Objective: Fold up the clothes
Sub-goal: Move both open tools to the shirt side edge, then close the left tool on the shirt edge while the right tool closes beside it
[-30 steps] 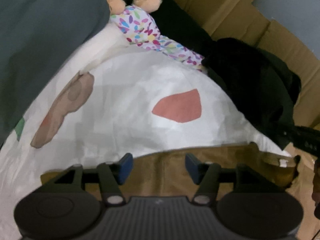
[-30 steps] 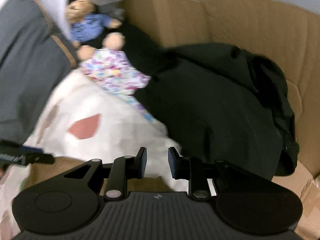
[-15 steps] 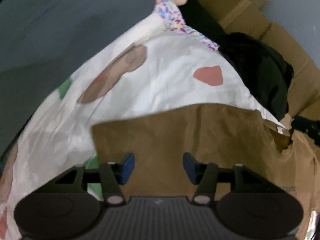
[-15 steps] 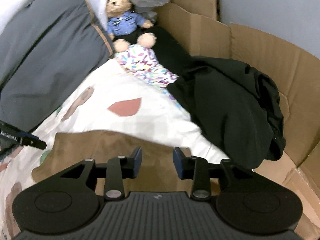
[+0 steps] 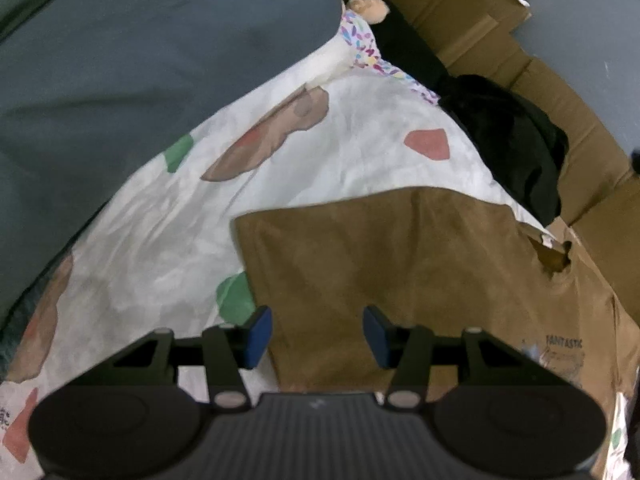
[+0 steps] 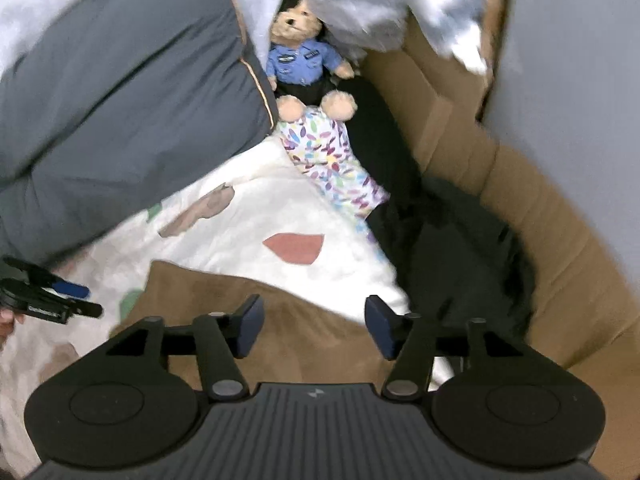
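left gripper (image 5: 316,334): jaws closing, apart, nothing pinched, over brown T-shirt (image 5: 400,264) | right gripper (image 6: 314,326): jaws opening, empty, above the same shirt; left gripper at its 9 o'clock | brown T-shirt: flat on white patterned sheet (image 5: 352,160); black garment (image 6: 460,264) at 2 o'clock; teddy bear (image 6: 302,56) at 12 o'clock

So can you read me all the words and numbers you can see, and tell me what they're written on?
"FANTASTIC": printed on the brown shirt, near its right edge in the left wrist view; the last letter is partly cut off.
Smaller print under that word: too blurred to read.
Dark marks on the white patterned sheet, at the bottom left corner: too small to read.
White lettering on the left tool, seen from the right wrist view: too blurred to read.
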{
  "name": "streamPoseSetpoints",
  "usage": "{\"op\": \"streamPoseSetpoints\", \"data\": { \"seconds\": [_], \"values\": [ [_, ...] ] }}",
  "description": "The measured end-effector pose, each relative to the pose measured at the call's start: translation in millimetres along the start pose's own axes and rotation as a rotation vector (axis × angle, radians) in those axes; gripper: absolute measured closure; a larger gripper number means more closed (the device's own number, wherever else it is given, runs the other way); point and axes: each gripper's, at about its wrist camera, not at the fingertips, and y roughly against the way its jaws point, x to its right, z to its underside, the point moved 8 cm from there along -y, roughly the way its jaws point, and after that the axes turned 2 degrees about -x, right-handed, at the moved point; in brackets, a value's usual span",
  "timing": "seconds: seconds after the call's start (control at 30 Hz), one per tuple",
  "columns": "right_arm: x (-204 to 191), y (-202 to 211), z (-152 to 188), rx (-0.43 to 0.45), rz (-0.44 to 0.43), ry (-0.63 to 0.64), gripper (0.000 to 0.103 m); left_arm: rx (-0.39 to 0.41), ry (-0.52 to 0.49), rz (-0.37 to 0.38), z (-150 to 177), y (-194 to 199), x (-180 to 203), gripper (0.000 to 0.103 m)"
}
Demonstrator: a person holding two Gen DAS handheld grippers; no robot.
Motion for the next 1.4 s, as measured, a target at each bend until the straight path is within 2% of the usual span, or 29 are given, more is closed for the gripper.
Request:
{"op": "streamPoseSetpoints", "data": {
  "seconds": [0.1, 0.17, 0.27, 0.33, 0.4, 0.5, 0.6, 0.7, 0.77, 0.87, 0.9, 0.93, 0.97, 1.1, 1.23, 1.4],
  "values": [
    [-14, 15, -18, 0.023, 0.005, 0.024, 0.026, 0.019, 0.030, 0.021, 5, 1, -4, 0.049],
    [-30, 15, -20, 0.035, -0.006, 0.035, 0.026, 0.017, 0.052, 0.024, 14, -1, -10, 0.050],
    [-49, 8, -12, 0.052, -0.017, 0.029, 0.026, 0.022, 0.088, 0.020, 27, 0, -22, 0.062],
    [-66, -2, 1, 0.063, 0.032, 0.046, 0.026, 0.029, 0.139, 0.025, 34, 3, -32, 0.068],
    [-86, -14, 16, 0.068, 0.073, 0.070, 0.026, 0.042, 0.210, 0.048, 42, 7, -41, 0.069],
    [-114, -22, 36, 0.065, -0.023, 0.082, 0.026, 0.032, 0.312, 0.064, 58, 10, -55, 0.070],
    [-132, -40, 56, 0.052, -0.048, 0.058, 0.026, -0.018, 0.405, 0.062, 74, 7, -66, 0.070],
    [-148, -59, 76, 0.013, -0.072, 0.023, 0.026, -0.001, 0.380, 0.048, 80, 5, -63, 0.069],
    [-157, -65, 87, 0.007, -0.094, 0.026, 0.026, 0.012, 0.396, 0.073, 83, 3, -59, 0.069],
    [-172, -69, 100, 0.037, -0.111, 0.062, 0.026, 0.035, 0.415, 0.089, 84, -3, -55, 0.070],
    [-175, -69, 103, 0.050, -0.116, 0.068, 0.026, 0.044, 0.421, 0.090, 84, -5, -54, 0.071],
    [-176, -70, 106, 0.061, -0.127, 0.057, 0.026, 0.049, 0.425, 0.088, 85, -7, -54, 0.077],
    [-179, -73, 112, 0.082, -0.148, 0.034, 0.029, 0.054, 0.429, 0.085, 85, -8, -54, 0.079],
    [-179, -89, 127, 0.096, -0.188, -0.061, 0.055, 0.065, 0.461, 0.088, 85, -22, -60, 0.082],
    [-188, -110, 145, 0.063, -0.208, -0.079, 0.064, 0.039, 0.490, 0.107, 89, -39, -64, 0.082],
    [-200, -135, 160, 0.026, -0.222, -0.065, 0.073, 0.046, 0.502, 0.134, 90, -55, -66, 0.081]
  ]
}}
